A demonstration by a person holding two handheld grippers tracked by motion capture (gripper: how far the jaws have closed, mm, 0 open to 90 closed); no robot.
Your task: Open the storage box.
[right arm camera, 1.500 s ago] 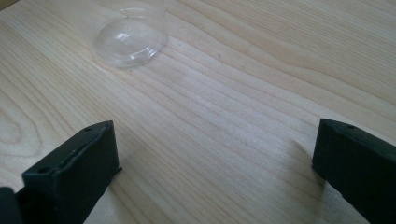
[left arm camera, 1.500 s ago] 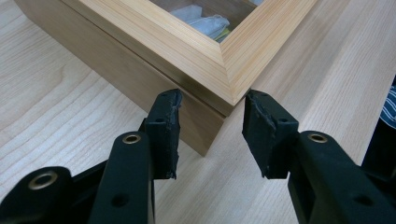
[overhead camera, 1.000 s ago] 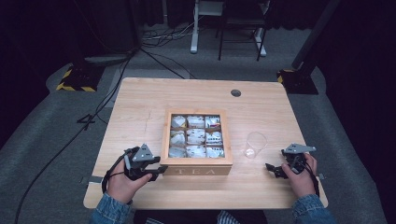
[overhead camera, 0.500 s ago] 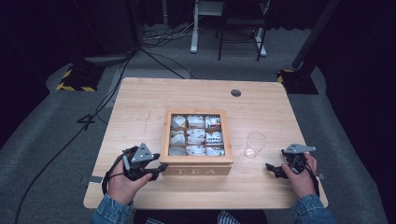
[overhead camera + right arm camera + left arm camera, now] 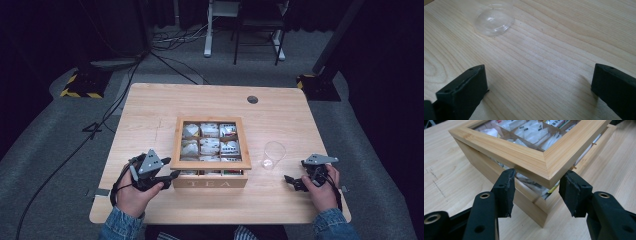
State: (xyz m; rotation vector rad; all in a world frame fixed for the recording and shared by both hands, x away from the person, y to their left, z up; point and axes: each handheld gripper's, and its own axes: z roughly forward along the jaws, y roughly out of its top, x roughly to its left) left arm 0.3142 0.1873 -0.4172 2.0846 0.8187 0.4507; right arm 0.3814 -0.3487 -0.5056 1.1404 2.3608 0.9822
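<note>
A wooden tea box [image 5: 210, 150] sits mid-table [image 5: 150, 107], its glass-paned lid [image 5: 536, 155] raised slightly at the front corner, tea sachets [image 5: 210, 145] showing in the compartments beneath. The left gripper [image 5: 536, 188] has its jaws spread on either side of that lifted lid corner, one pad touching the lid's underside. The right gripper [image 5: 295, 181] rests wide open on bare wood near a clear plastic cup [image 5: 273, 154] standing just right of the box

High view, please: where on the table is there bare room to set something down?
The far strip of the light wooden table beyond the wooden tea box is free, as is the left side. The right is tighter: a clear plastic cup stands between the box and the right tongs.
</note>
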